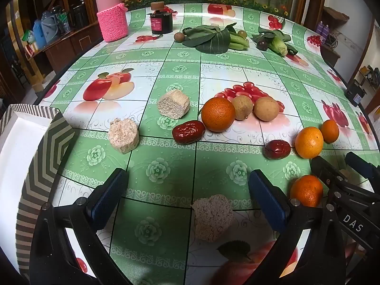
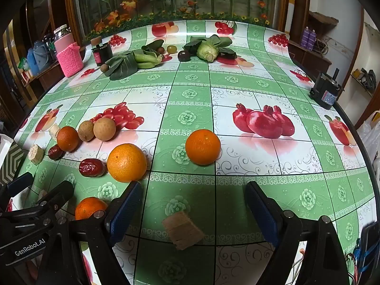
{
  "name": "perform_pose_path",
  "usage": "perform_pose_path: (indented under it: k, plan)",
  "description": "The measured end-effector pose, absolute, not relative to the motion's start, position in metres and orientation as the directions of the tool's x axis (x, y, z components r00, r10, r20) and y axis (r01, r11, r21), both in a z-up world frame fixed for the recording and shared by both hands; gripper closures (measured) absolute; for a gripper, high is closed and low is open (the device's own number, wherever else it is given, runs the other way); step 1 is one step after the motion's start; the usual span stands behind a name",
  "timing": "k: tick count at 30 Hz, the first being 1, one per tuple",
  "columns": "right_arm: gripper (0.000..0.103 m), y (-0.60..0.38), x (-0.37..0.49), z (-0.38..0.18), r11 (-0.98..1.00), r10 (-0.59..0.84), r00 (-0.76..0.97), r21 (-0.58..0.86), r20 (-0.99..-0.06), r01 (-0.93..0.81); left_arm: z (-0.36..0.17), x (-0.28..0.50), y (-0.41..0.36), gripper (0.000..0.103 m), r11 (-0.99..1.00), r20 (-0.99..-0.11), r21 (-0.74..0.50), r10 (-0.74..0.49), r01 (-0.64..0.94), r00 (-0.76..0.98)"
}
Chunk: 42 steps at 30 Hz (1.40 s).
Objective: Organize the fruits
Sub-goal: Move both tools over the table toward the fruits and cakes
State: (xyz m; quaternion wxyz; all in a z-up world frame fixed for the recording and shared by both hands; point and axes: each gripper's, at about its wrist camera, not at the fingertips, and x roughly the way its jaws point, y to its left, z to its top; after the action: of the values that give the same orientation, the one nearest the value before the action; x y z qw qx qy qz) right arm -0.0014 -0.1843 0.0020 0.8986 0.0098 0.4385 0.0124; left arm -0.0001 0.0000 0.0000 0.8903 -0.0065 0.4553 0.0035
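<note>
I held both tools, left [image 1: 187,190] and right [image 2: 190,201], spread wide and empty above the bench [image 1: 166,166]. No fruit was yet picked; the nearest orange [image 2: 127,162] lay just beyond the right tool, calling for a forward reach.

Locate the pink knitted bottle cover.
In the left wrist view, the pink knitted bottle cover stands at the table's far left edge, just left of the dark jar.

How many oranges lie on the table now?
4. One orange is beside the brown longans; a second orange lies by a red date; a third orange stands alone farther right; the nearest orange is partly hidden. No others show.
</note>
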Motion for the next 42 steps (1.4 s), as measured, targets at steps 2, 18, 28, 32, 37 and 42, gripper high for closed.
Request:
perform_pose_path:
  k: [2,18,28,32,37,42]
  plan:
    - [0.014,-0.184,-0.001,0.002,1.0,0.029,0.613,0.026,-0.789,-0.015,0.0,0.0,0.0,0.0,1.0,-0.811,-0.009,0.0,-0.012,0.585]
    - [0.038,-0.189,-0.04,0.044,0.993,0.115,0.719,0.084,-0.686,-0.079,0.051,-0.056,0.012,0.001,0.996,-0.712,0.006,-0.058,0.089,0.7]
    - [0.038,-0.186,-0.074,0.075,0.985,0.17,0.785,0.089,-0.596,-0.147,0.069,-0.088,0.048,0.001,0.995,-0.683,-0.05,-0.094,0.082,0.725]
    - [0.038,-0.184,-0.08,0.076,0.983,0.185,0.787,0.097,-0.589,-0.159,0.069,-0.094,0.057,0.001,0.996,-0.681,-0.064,-0.094,0.068,0.726]
    - [0.038,-0.183,-0.083,0.078,0.978,0.209,0.78,0.118,-0.59,-0.173,0.072,-0.099,0.059,0.001,0.996,-0.67,-0.055,-0.087,0.068,0.737]
    - [0.038,-0.183,-0.083,0.076,0.976,0.216,0.766,0.116,-0.606,-0.184,0.071,-0.1,0.065,0.001,0.996,-0.672,-0.053,-0.093,0.078,0.735]
